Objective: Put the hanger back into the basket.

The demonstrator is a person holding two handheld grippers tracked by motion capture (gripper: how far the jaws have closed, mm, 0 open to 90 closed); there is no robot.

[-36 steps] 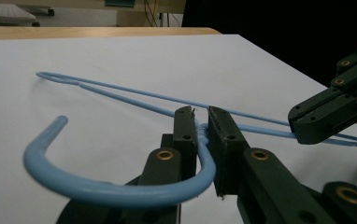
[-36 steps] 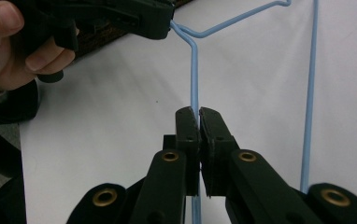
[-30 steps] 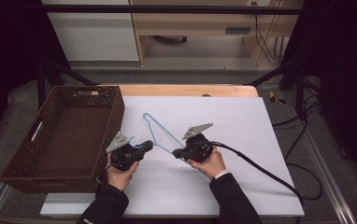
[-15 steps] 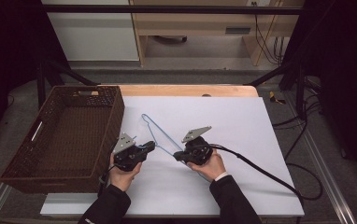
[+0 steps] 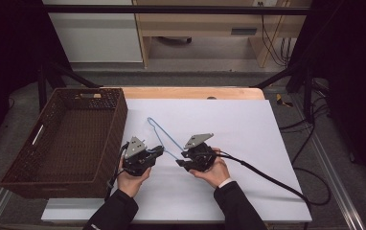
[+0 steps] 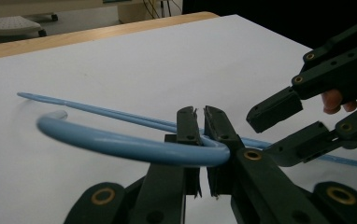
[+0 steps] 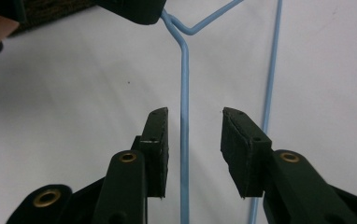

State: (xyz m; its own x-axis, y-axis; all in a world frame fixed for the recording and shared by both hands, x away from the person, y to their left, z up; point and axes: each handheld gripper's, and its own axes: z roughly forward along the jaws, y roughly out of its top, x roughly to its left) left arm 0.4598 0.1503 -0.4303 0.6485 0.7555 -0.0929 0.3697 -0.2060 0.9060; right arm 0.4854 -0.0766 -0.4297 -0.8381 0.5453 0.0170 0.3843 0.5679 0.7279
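A thin blue wire hanger (image 5: 158, 130) lies on the white table top (image 5: 248, 129). My left gripper (image 5: 161, 151) is shut on it near the base of the hook, and the curved hook (image 6: 120, 145) crosses in front of the pinched jaws (image 6: 200, 116). My right gripper (image 5: 179, 163) faces it from the right. Its jaws (image 7: 195, 126) have just been opening and stand apart, with a straight run of the hanger wire (image 7: 184, 84) between them, touching neither pad. The right gripper (image 6: 274, 133) also appears open beside the left one.
A dark brown wicker basket (image 5: 120, 120) stands on the table's left side, close to my left hand. The right gripper's black cable (image 5: 267, 176) trails across the sheet to the right edge. White sheet stretches beyond and right of the hanger.
Both hands stay where they were at the hanger. The right gripper's jaws look slightly wider apart than before.
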